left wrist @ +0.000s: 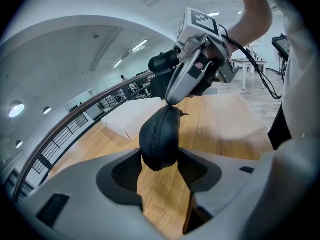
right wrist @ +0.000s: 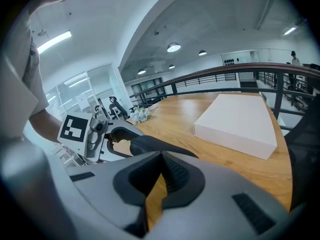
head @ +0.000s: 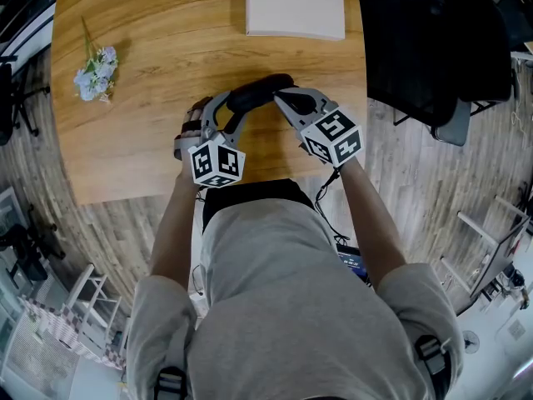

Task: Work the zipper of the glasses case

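Observation:
The black glasses case [head: 260, 92] is held up over the wooden table [head: 150, 140]. My left gripper [head: 226, 108] is shut on its near end; in the left gripper view the pads press both sides of the case [left wrist: 159, 136], zipper seam facing me. My right gripper [head: 280, 97] is shut at the far end. Its tips [left wrist: 170, 102] pinch where the small metal zipper pull [left wrist: 184, 114] sticks out. In the right gripper view the shut jaws [right wrist: 160, 156] hide the pull; the case [right wrist: 150, 145] and my left gripper [right wrist: 117, 140] show beyond them.
A flat white box [head: 296, 5] lies at the table's far edge. A small bunch of pale flowers [head: 96, 72] lies at the left. A black chair [head: 433, 48] stands right of the table. The person's torso is close against the near edge.

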{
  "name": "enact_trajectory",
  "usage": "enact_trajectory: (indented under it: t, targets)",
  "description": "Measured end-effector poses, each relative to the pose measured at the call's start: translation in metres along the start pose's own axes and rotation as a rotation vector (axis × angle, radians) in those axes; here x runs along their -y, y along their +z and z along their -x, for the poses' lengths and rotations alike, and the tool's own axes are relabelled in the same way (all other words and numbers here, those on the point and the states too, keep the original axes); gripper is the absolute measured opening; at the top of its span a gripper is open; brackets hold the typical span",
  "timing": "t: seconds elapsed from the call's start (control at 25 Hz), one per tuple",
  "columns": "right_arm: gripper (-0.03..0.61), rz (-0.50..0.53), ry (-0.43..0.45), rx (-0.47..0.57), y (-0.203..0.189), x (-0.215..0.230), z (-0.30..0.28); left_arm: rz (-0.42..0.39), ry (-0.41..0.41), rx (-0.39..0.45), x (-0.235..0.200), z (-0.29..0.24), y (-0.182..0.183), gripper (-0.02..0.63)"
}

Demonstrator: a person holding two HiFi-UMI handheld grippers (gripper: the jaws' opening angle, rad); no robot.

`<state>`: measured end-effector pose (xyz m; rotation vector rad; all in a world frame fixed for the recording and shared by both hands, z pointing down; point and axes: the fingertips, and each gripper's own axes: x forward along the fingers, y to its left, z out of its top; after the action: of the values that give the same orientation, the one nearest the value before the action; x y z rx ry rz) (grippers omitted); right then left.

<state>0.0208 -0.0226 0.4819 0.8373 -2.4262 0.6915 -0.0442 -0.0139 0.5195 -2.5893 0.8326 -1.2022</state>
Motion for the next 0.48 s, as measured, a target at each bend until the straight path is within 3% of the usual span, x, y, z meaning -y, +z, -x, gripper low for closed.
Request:
enact_trajectory:
  t: [0.48]
  targets:
    - [0.025,0.0,0.012,0.014,0.0066,-0.0063,0.0028,-0.029,0.019,0.005,-0.003,0.001,0.0068,0.244]
